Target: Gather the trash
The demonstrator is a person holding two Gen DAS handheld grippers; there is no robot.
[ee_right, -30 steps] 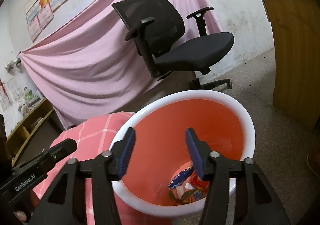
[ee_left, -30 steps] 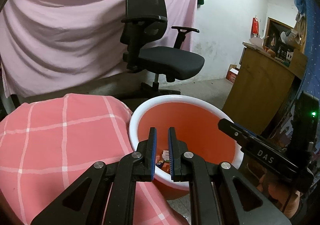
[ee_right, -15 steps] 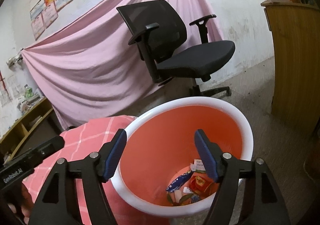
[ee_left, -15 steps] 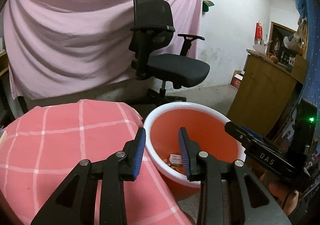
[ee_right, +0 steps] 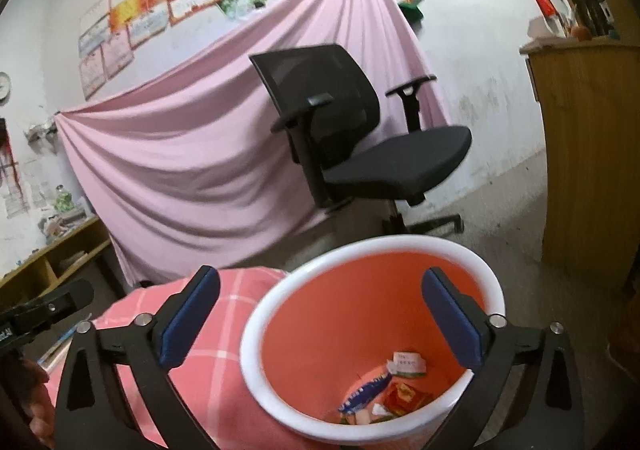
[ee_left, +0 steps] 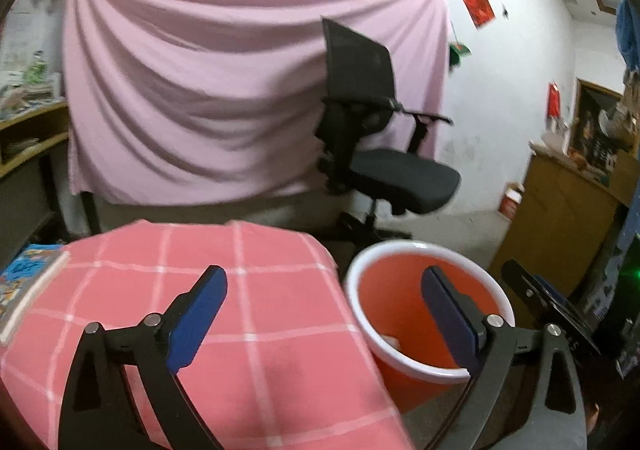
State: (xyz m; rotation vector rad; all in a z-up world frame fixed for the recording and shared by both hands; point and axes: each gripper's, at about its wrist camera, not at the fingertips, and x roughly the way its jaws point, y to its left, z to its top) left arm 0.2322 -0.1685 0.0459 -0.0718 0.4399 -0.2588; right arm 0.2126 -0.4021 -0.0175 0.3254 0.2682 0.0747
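Wrappers (ee_right: 384,390) already lie in the orange bin (ee_right: 360,246). Left gripper (ee_left: 324,310) and right gripper (ee_right: 320,314) are opening wide, holding nothing. No trash shows on the near pink checked cloth (ee_left: 248,350).

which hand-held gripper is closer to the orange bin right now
Right. The right hand-held gripper hangs over the orange bin, jaws opening and empty. The left hand-held gripper sits over the pink checked cloth, bin beside its right finger.

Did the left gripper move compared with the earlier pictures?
Yes. The left gripper drew back and leftward from the orange plastic bin, now over the pink checked cloth, fingers opening.
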